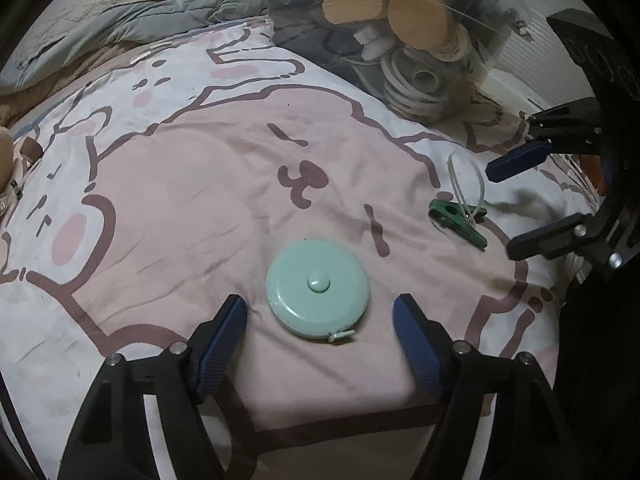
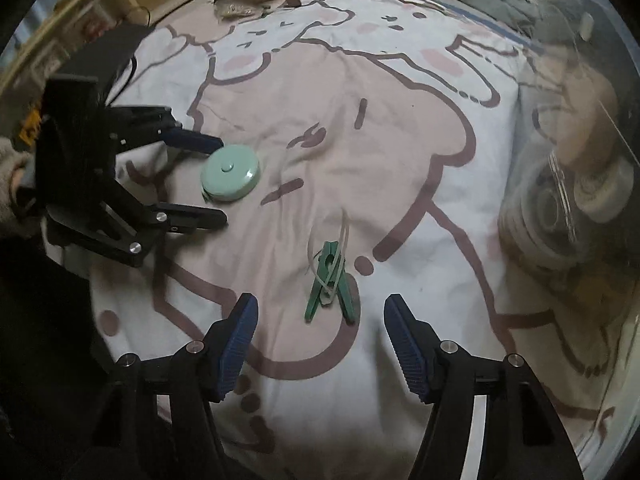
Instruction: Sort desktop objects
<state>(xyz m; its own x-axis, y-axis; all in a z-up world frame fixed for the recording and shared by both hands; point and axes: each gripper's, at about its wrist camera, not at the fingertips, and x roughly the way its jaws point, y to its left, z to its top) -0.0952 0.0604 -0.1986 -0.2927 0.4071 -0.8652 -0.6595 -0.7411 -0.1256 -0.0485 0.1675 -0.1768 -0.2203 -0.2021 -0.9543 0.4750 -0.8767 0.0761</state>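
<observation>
Right wrist view blurs clear bin (image 2: 576, 184) contents beyond telling.

The round mint-green plastic tape measure (image 1: 318, 288) has a smooth, faintly glossy shell. It lies on a matt pink-and-white printed cotton sheet (image 1: 192, 184), softly creased. The green plastic clothes peg (image 2: 329, 286) looks dull beside a thin translucent plastic tie (image 2: 343, 240). The clear plastic storage box (image 1: 400, 40) is glossy; flat wooden discs (image 1: 418, 20) inside look matt.
</observation>
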